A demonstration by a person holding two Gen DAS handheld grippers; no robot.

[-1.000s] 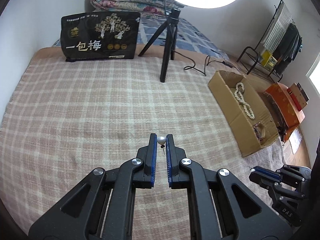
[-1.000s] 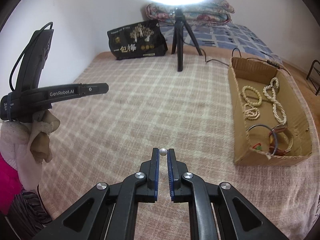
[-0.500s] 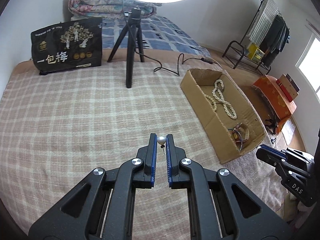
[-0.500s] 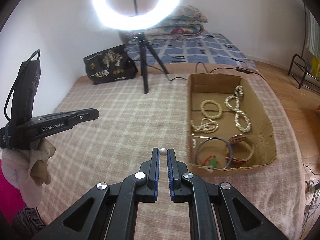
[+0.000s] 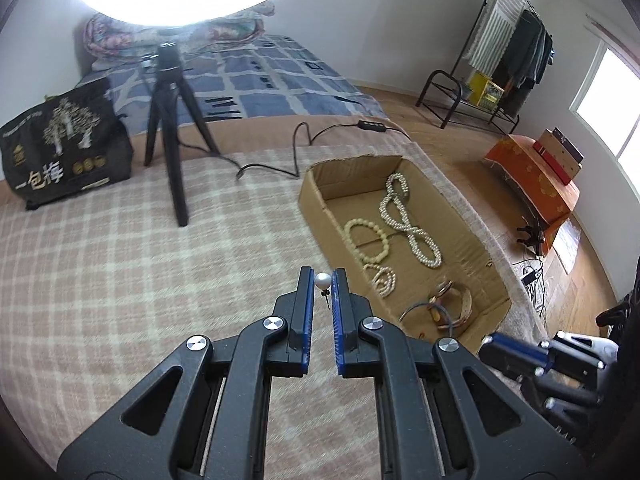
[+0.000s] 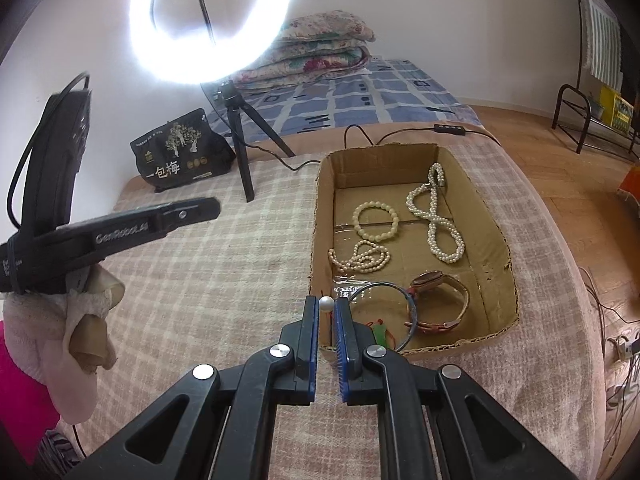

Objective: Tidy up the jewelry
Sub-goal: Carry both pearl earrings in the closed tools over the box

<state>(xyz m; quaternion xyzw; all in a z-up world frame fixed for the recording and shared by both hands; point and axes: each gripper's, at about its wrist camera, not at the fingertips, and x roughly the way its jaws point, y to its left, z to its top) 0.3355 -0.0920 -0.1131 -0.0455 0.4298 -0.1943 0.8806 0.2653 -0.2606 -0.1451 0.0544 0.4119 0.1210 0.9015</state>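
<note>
My left gripper [image 5: 322, 280] is shut on a pearl stud earring [image 5: 323, 281], held above the plaid blanket just left of the cardboard box [image 5: 316, 200]. My right gripper [image 6: 327, 305] is shut on a second pearl earring [image 6: 326, 303] at the box's near left corner [image 6: 316, 240]. The box holds a long pearl necklace [image 6: 436, 216], a cream bead bracelet [image 6: 376, 220], a pinkish pearl strand [image 6: 360, 258], a wire hoop [image 6: 400, 300] and a watch [image 6: 444, 300]. The left gripper [image 6: 120, 228] shows at the left in the right wrist view, the right gripper [image 5: 520, 356] at lower right in the left wrist view.
A ring light on a black tripod [image 5: 168, 128] stands on the blanket behind, its cable [image 5: 296, 148] running past the box's far end. A black printed bag [image 5: 64, 144] leans at the back left. The bed edge drops to wooden floor [image 6: 580, 184] right of the box.
Both grippers have moved right and forward toward the box, each still holding its pearl earring. The box now lies much closer and larger in both views.
</note>
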